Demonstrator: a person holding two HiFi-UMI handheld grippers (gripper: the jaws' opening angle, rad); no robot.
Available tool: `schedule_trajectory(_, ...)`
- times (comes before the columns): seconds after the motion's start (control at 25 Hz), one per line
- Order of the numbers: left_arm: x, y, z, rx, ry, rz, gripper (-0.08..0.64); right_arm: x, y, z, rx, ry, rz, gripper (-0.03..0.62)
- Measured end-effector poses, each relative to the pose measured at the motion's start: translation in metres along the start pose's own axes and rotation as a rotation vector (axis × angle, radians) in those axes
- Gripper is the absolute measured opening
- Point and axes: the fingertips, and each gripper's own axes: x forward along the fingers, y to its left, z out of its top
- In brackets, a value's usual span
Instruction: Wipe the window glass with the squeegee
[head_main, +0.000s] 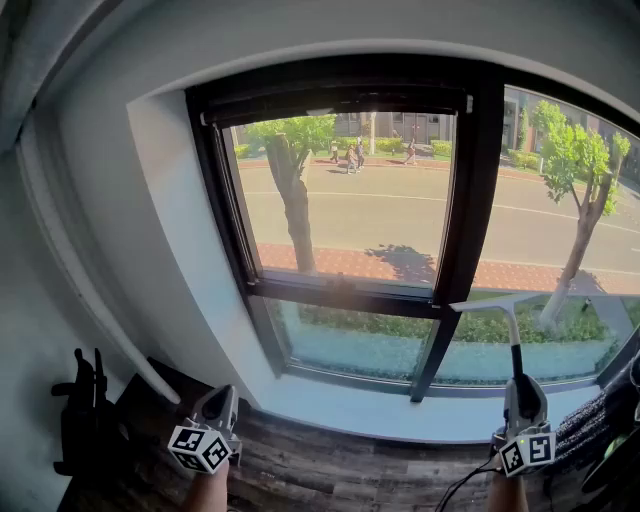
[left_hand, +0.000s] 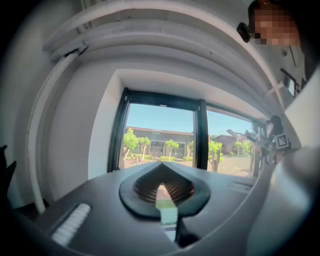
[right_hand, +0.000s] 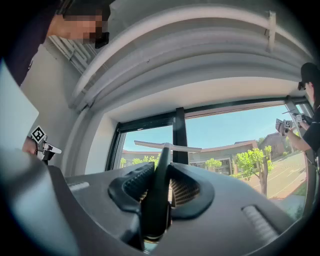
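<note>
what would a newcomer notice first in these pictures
The big black-framed window fills the middle of the head view, with a sunlit street and trees beyond the glass. At lower right, the right gripper is shut on a squeegee, its blade raised before the right pane. The left gripper hangs shut and empty at lower left.
</note>
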Motion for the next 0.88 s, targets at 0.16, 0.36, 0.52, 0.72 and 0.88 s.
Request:
schedule_trajectory(0.16, 0.009, -0.015, 0.018, 0.012, -0.011, 0.003, -0.005, 0.005, -0.014, -0.006, 0.029, -0.009, -0.004, 0.101)
schedule_trajectory(0.36, 0.036, -0.039, 0.040, 0.015, -0.030, -0.038, -0.005, 0.027, -0.025, -0.012, 0.054, -0.021, 0.019, 0.101)
schedule_trajectory(0.52, 0.046, -0.052, 0.054, 0.022, -0.036, -0.045, -0.005, 0.039, -0.026, -0.015, 0.071, -0.022, 0.057, 0.101)
schedule_trajectory(0.72, 0.047, -0.062, 0.044, 0.038, -0.008, -0.021, -0.005, 0.051, -0.020, -0.013, 0.084, -0.052, 0.126, 0.101)
schedule_trajectory(0.88, 0.056, -0.062, 0.044, 0.053, -0.009, -0.019, -0.005, 0.060, -0.017, -0.013, 0.093, -0.064, 0.137, 0.101)
